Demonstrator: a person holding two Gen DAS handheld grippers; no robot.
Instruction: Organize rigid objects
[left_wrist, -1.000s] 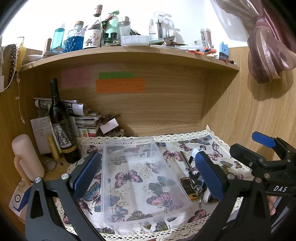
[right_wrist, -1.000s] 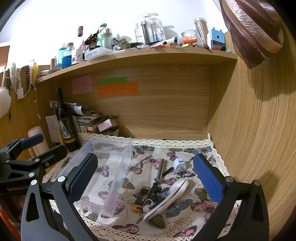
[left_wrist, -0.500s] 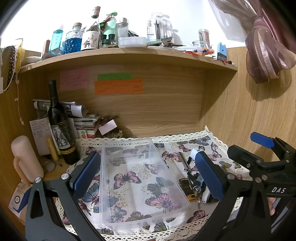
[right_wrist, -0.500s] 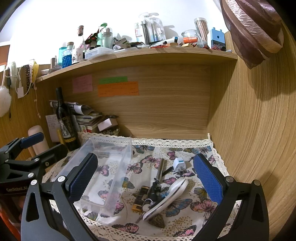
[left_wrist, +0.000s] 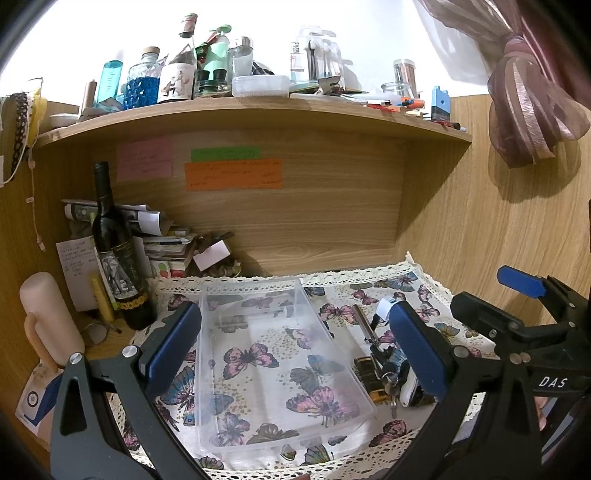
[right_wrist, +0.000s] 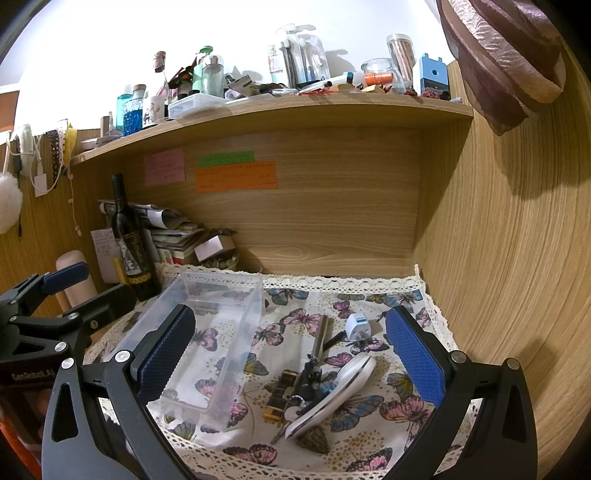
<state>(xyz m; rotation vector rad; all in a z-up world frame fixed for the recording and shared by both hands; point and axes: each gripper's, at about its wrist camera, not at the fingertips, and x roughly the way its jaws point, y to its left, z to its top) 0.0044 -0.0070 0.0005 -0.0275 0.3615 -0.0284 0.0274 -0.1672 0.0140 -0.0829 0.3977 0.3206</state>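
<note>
A clear plastic bin (left_wrist: 280, 424) (right_wrist: 255, 295) lies empty on the butterfly cloth, left of a pile of small items. The pile holds a white oval device (right_wrist: 332, 395), a white plug adapter (right_wrist: 357, 326), a metal rod tool (right_wrist: 319, 338), keys (right_wrist: 291, 413) and a black-and-yellow piece (right_wrist: 279, 397). My left gripper (left_wrist: 295, 347) is open above the bin. My right gripper (right_wrist: 291, 349) is open above the pile. Both are empty.
A dark wine bottle (left_wrist: 116, 251) stands at the back left beside stacked papers (left_wrist: 162, 240). A pink cylinder (left_wrist: 48, 317) stands far left. A wooden shelf (left_wrist: 258, 110) crowded with bottles hangs overhead. A wooden wall (right_wrist: 498, 258) closes the right side.
The left gripper has drifted slightly, so the bin sits a little differently in its view. The right view is nearly unchanged. Nothing was grasped.
</note>
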